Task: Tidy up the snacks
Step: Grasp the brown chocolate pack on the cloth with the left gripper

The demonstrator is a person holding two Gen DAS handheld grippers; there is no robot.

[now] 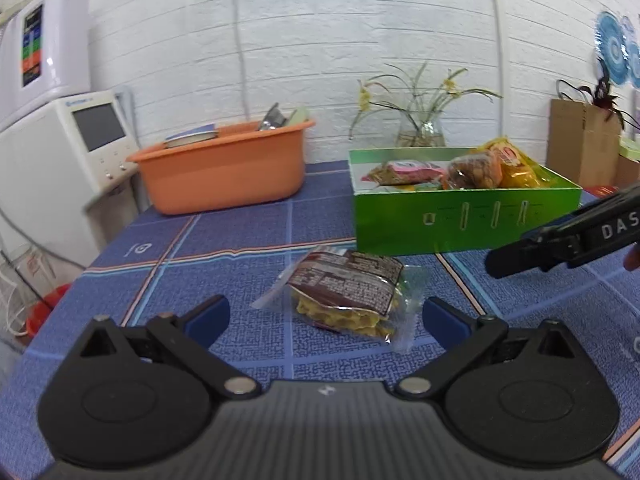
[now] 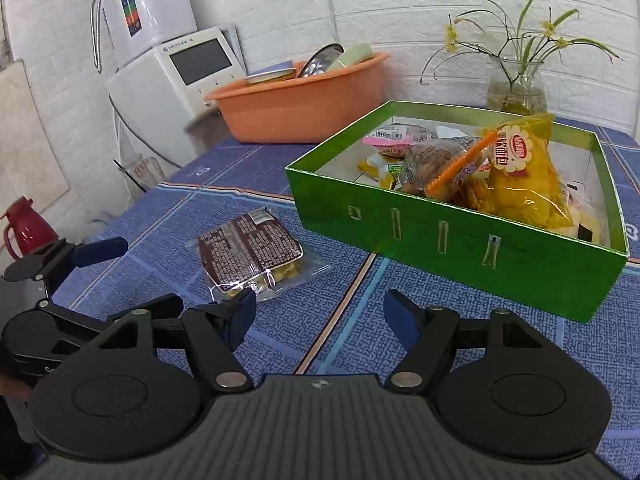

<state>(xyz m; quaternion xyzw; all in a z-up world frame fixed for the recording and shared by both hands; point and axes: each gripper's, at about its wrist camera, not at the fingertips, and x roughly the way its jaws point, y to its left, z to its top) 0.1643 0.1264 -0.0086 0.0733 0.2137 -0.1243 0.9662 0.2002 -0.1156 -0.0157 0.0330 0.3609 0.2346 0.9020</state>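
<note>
On the blue tablecloth (image 1: pixel 260 344), a brown-labelled, seemingly waffle-filled clear packet (image 1: pixel 344 296) faces the wide-spread left gripper (image 1: pixel 326 316).

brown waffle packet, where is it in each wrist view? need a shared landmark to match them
Left wrist: the brown waffle packet lies centre frame on the blue tablecloth, just ahead of the open left tongs.
Right wrist: the packet lies left of centre, ahead-left of the open right tongs.
Shared landmark: the green snack box, just beyond the packet in both.
</note>
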